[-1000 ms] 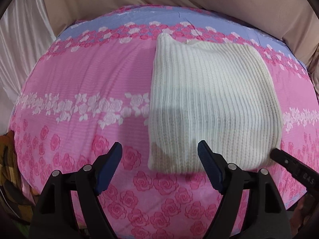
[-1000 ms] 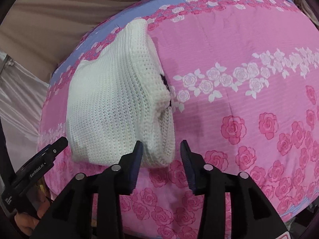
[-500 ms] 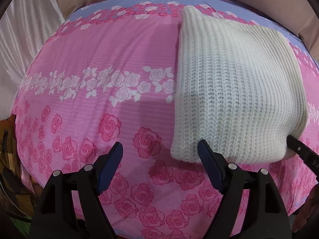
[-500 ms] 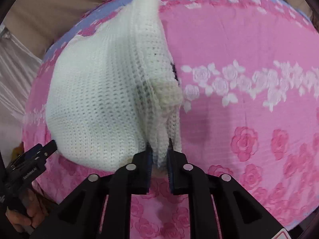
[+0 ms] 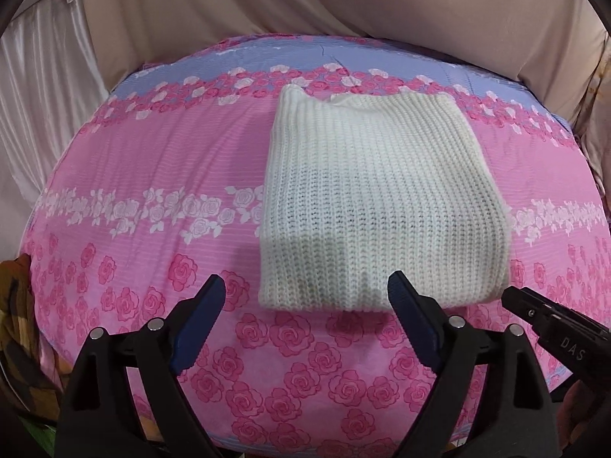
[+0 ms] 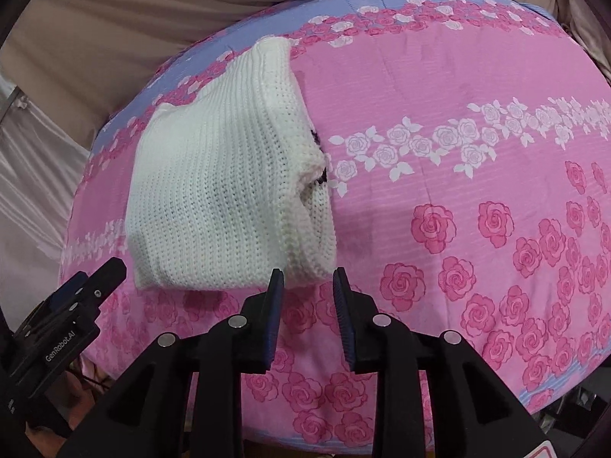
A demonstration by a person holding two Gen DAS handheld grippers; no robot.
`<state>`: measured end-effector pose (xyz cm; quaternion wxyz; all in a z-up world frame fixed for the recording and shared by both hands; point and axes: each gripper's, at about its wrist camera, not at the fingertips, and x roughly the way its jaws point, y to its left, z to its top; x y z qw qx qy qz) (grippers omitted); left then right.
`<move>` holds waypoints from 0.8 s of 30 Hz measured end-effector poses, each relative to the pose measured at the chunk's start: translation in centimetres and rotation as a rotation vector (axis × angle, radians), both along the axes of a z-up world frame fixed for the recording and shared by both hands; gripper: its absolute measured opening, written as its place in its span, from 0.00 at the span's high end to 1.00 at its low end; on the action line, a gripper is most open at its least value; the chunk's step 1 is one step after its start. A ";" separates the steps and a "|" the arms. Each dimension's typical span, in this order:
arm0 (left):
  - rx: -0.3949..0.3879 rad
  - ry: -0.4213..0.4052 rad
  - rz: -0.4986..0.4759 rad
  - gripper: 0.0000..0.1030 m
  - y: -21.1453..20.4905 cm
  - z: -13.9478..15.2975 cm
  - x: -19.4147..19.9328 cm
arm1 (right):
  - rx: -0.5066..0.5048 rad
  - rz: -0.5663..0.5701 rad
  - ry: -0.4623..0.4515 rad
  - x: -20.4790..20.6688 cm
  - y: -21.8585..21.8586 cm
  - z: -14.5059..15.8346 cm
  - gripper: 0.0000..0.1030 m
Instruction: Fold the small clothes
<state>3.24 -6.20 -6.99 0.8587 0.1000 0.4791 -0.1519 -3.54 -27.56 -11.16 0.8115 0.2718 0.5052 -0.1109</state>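
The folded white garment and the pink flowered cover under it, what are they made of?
The folded white garment looks like chunky knitted yarn, wool or acrylic: raised ribs and open stitches show. The pink flowered cover looks like thin woven printed cloth, matte, with faint fine stripes.

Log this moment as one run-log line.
white knit garment: folded, flat on floral sheet | left gripper: open, empty | right gripper: open, empty

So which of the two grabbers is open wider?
The left gripper. Its blue fingers stand far apart, empty, in front of the folded white sweater. The right gripper shows only a narrow gap.
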 end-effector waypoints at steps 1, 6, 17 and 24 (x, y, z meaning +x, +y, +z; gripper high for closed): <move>0.010 -0.013 0.000 0.15 -0.1 0.2 -0.1 | -0.010 -0.002 -0.004 -0.2 0.1 0.1 0.73; 0.041 -0.037 0.018 0.13 0.0 -0.1 -0.6 | -0.092 -0.034 0.004 -1.0 0.9 1.0 0.59; 0.040 -0.058 0.034 0.13 0.0 -0.3 -1.9 | -0.197 0.021 -0.016 -1.4 4.1 2.0 0.53; 0.044 -0.069 0.034 0.13 0.1 -0.1 -2.7 | -0.217 0.046 -0.026 -1.8 5.3 2.4 0.53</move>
